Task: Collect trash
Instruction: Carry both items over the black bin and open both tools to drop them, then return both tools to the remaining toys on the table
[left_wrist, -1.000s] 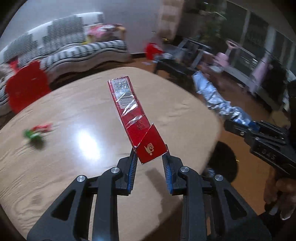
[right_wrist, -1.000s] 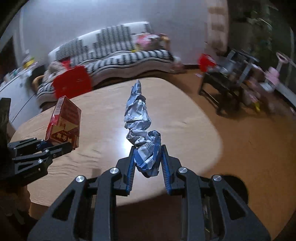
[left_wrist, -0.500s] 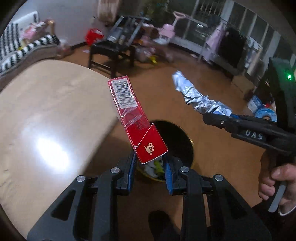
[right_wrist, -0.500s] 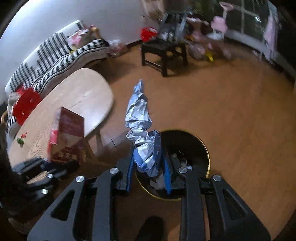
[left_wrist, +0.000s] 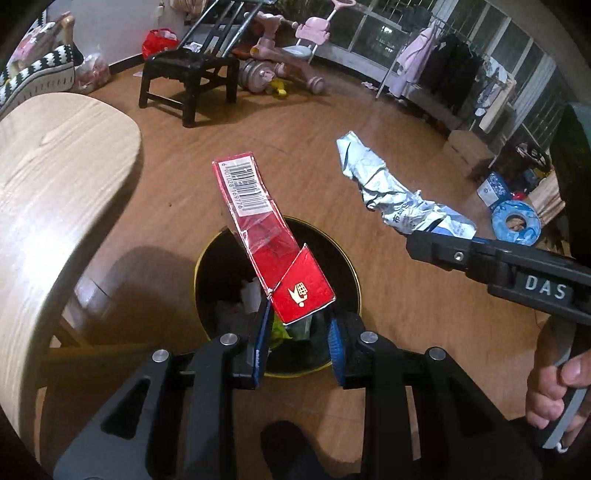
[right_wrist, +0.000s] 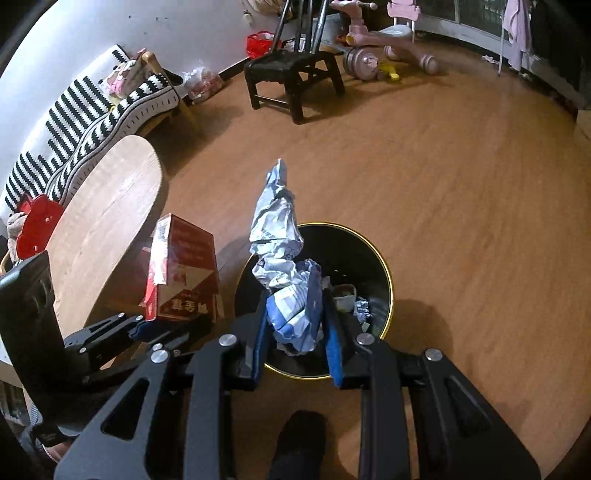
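My left gripper (left_wrist: 297, 328) is shut on a red carton (left_wrist: 266, 236) with a barcode end, held above a black bin with a gold rim (left_wrist: 351, 266) on the floor. The bin holds several bits of trash. My right gripper (right_wrist: 295, 325) is shut on a crumpled silver-blue wrapper (right_wrist: 279, 243), held over the same bin (right_wrist: 384, 269). In the left wrist view the wrapper (left_wrist: 391, 195) sticks out of the right gripper to the right of the bin. In the right wrist view the carton (right_wrist: 181, 273) hangs left of the bin.
A round wooden table (left_wrist: 55, 177) stands to the left of the bin, also in the right wrist view (right_wrist: 110, 214). A black stool (right_wrist: 291, 74), a striped sofa (right_wrist: 92, 118), pink toys (left_wrist: 295, 48) and a clothes rack (left_wrist: 443, 74) lie further off on the wooden floor.
Both grippers swung from over the table to over the floor bin, carrying the carton and the wrapper. The bin now sits closer under both grippers.
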